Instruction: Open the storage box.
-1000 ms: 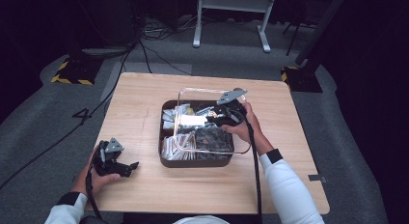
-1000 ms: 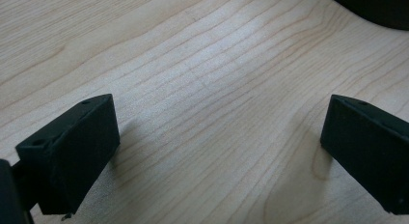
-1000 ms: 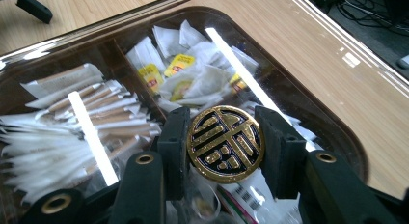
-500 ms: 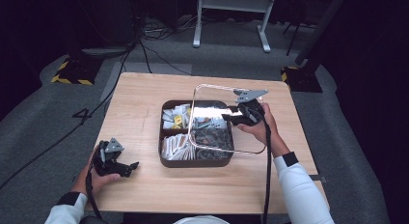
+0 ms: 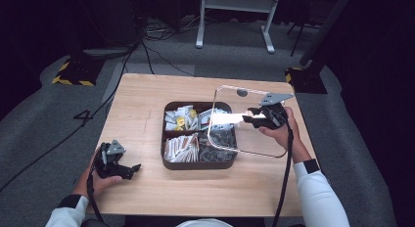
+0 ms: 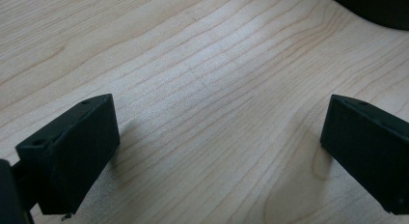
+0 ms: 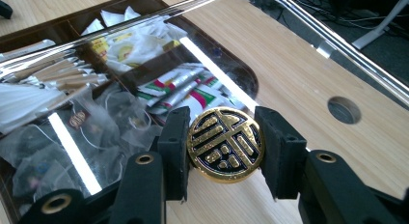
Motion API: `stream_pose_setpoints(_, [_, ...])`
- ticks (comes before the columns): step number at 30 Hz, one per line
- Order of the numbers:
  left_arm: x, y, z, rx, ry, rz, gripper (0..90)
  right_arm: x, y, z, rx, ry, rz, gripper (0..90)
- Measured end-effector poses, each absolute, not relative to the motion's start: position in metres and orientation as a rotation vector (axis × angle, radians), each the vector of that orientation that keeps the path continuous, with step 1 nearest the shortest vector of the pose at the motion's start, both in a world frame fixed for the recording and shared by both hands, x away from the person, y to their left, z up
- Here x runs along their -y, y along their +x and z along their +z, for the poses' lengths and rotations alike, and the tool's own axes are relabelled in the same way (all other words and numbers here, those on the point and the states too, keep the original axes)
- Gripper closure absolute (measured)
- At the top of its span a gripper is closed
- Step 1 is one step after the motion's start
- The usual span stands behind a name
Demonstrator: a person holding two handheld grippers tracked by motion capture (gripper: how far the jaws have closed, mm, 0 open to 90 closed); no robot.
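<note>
Lid (image 5: 247,120) of clear plastic hangs tilted over the box's (image 5: 169,161) right edge, held by its gold knob (image 7: 225,144) in the right tongs (image 7: 225,147), which clamp it from both sides so it can be carried; bare surface (image 5: 142,104) to the right offers room to set it down; left tongs (image 6: 217,137) rest open, empty, well apart.

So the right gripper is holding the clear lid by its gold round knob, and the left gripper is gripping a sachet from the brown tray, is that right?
Not quite. The left gripper holds nothing: the left gripper view shows its jaws open over the bare wooden table. The right gripper does hold the clear lid by its gold round knob.
</note>
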State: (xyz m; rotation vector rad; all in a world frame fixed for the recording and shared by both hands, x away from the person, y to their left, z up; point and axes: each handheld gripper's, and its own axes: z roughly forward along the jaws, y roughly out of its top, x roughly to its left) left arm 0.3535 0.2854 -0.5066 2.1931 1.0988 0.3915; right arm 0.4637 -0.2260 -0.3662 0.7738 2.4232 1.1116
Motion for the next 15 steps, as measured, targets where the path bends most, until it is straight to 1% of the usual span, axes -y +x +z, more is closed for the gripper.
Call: stream_pose_setpoints(15, [-0.285,0.354,-0.507,-1.098,2.193,0.391,0.3,0.268,0.459,-0.371,-2.377,0.843,1.088,59.4])
